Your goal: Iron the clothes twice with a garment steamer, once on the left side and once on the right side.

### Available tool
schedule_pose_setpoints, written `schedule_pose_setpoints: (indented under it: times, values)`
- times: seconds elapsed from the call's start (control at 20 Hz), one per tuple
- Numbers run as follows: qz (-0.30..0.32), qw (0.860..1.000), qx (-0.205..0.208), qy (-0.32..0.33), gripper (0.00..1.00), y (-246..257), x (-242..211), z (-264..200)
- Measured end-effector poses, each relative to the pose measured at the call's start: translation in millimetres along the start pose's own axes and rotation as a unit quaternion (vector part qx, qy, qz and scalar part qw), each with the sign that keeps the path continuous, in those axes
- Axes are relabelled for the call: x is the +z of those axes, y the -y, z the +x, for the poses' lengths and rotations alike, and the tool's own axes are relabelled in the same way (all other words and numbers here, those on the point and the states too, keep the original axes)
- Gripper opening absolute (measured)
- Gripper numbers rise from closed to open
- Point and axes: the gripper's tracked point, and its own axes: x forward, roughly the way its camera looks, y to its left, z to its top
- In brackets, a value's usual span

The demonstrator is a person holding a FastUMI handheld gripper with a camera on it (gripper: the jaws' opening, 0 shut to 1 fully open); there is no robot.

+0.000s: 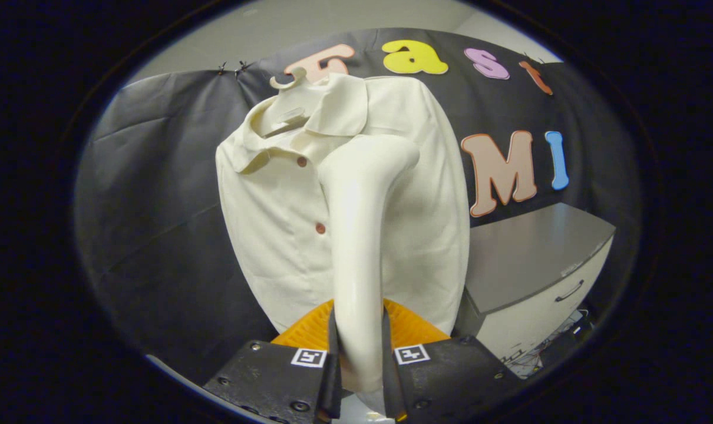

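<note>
A cream collared shirt [274, 224] with brown buttons hangs on a pale hanger [289, 79] against the black cloth wall. My gripper [359, 359] is shut on the handle of a white garment steamer [359, 235], both fingers pressing its sides. The steamer stands upright between the fingers, and its head reaches up to the shirt's chest, on the side right of the button line. Whether the head touches the fabric I cannot tell. The steamer hides part of the shirt's front.
A grey-topped cabinet [533, 253] with a drawer handle stands to the right of the shirt. An orange ribbed object [412, 327] lies just ahead of the fingers, below the shirt's hem. Cables lie on the floor beside the cabinet.
</note>
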Motion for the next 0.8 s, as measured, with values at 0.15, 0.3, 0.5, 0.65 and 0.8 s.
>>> schedule_pose_setpoints:
  times: [0.15,0.3,0.5,0.65,0.8]
  values:
    - [0.0,1.0,0.021,0.001,0.28,4.4,-3.4,11.4]
    - [0.005,0.999,0.036,0.0,0.28,8.6,-7.6,18.0]
    - [-0.006,0.999,0.044,-0.006,0.28,17.3,-20.6,24.1]
    - [-0.001,0.999,0.045,-0.022,0.28,26.3,-41.0,24.1]
    - [-0.002,0.998,0.041,-0.044,0.28,36.8,-65.8,24.1]
